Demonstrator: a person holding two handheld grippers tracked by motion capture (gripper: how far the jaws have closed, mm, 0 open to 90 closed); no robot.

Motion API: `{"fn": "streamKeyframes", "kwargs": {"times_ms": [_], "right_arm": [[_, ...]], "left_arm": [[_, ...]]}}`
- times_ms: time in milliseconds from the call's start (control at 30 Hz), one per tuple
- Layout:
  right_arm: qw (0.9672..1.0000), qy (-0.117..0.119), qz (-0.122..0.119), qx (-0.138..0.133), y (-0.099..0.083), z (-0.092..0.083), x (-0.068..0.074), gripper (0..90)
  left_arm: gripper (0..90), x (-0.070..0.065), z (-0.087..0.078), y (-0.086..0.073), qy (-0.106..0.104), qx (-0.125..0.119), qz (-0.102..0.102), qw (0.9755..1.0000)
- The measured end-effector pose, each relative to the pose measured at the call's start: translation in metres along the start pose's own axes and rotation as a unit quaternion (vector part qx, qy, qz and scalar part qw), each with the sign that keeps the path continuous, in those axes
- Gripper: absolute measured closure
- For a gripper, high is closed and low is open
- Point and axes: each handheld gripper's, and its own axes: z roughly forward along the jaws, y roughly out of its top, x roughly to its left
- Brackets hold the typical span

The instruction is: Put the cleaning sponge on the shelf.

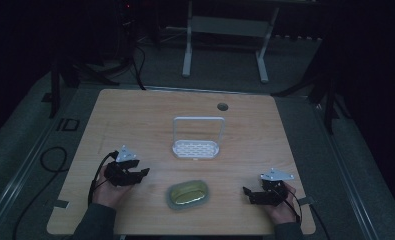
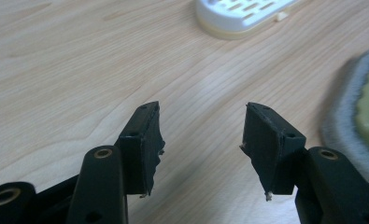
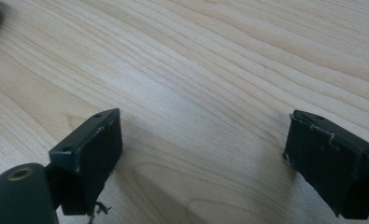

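High view shows the left gripper (image 1: 144,172) and right gripper (image 1: 246,191) both open and empty on the counter (image 1: 135,115), flanking the grey-rimmed yellow dish (image 1: 187,194) near its front edge.

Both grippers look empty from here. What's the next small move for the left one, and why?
Probably ease the left gripper toward the oval yellow sponge with the grey rim. Its jaws stand apart over bare wooden table with nothing between them, and that sponge lies close at their side, apart from the white slotted rack.
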Motion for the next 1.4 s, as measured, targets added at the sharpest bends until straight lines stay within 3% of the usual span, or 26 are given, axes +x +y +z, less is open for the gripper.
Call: {"fn": "streamKeyframes", "kwargs": {"times_ms": [667,867,1167,1400], "right_arm": [[1.0,0.0,-0.001,0.0,0.0,0.0,0.0,10.9],[1.0,0.0,-0.001,0.0,0.0,0.0,0.0,10.9],[1.0,0.0,-0.001,0.0,0.0,0.0,0.0,10.9],[1.0,0.0,0.001,0.0,0.0,0.0,0.0,10.9]], "left_arm": [[46.5,-0.036,-0.008,0.032,-0.04,0.012,0.051,0.9978],[47.2,-0.045,-0.008,0.04,-0.052,0.023,0.073,0.9957],[49.0,-0.054,-0.009,0.053,-0.066,0.036,0.089,0.9932],[49.4,-0.061,-0.009,0.063,-0.076,0.055,0.106,0.99]]}}
